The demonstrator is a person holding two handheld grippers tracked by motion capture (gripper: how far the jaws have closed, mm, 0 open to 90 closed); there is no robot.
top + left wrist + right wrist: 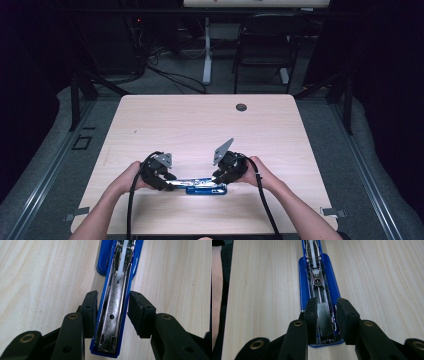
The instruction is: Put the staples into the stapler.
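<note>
1. Blue stapler (pixel 206 187) lies opened out flat on pale wood-grain table (pixel 200 125), near the person's edge, between both hands; long thin shape, glossy blue shell w/ rounded ends.
2. Left gripper (pixel 167 181): matte black jaws w/ brass-coloured pivot rings. In left gripper view the rubbery block pads (pixel 89 312) sit either side of the stapler's top arm (pixel 113 317). Left pad looks to touch the blue edge; right pad close, contact unclear. Can't tell if it's a firm pinch.
3. That arm: blue U-shaped channel, scuffed shiny metal liner inside w/ small holes, white plastic strip (pixel 122 257) further along.
4. Right gripper (pixel 220 180): jaws spread a bit, straddling the staple tray end. In right gripper view its pads (pixel 311 315) flank a ridged grey staple strip (pixel 324 318) lying in the chrome magazine; right pad stands clear of the tray.
5. Magazine (pixel 317 282): narrow chrome rail on a blue base, pusher block and round white knob mid-length.
6. Grey three-cornered plates atop both grippers; black cables trail back along the forearms.
</note>
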